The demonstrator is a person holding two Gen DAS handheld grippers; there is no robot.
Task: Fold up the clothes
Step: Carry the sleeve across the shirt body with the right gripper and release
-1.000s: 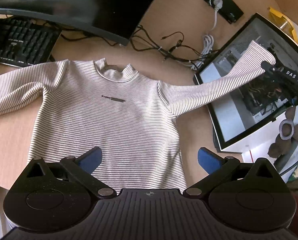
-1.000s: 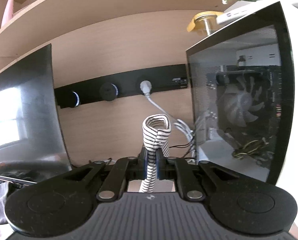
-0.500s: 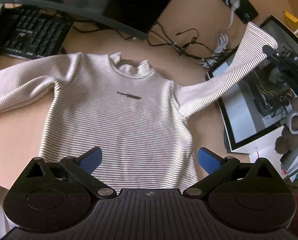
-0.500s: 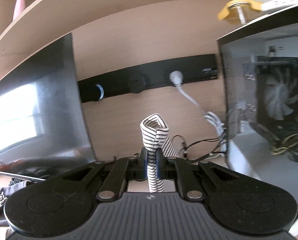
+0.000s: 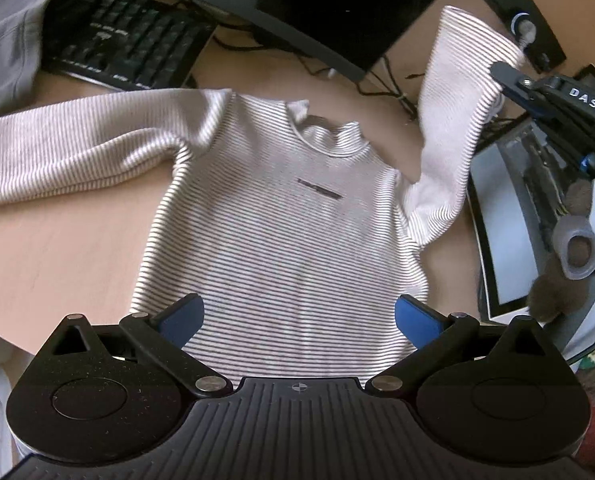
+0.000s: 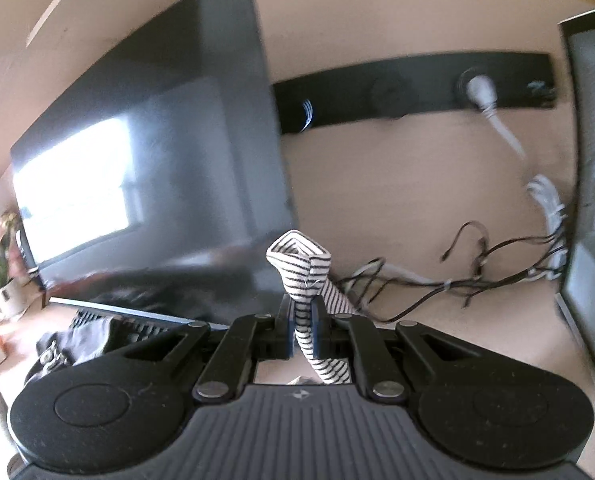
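Folding step one: sleeve cuff [image 6: 301, 276] is clamped in the closed right gripper [image 6: 302, 334], lifted off the desk [image 5: 57, 248]. Striped top [image 5: 281, 240] is spread below the left gripper [image 5: 297, 316] (wide open, empty). Next, the sleeve is to be laid across the chest.

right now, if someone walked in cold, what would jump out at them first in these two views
The striped top spread flat on the wooden desk fills the middle of the left wrist view. Its sleeve is lifted off the desk on the right, its cuff clamped in the right gripper. The left gripper hangs open over the top's hem, and a dark monitor and keyboard crowd the back of the desk.
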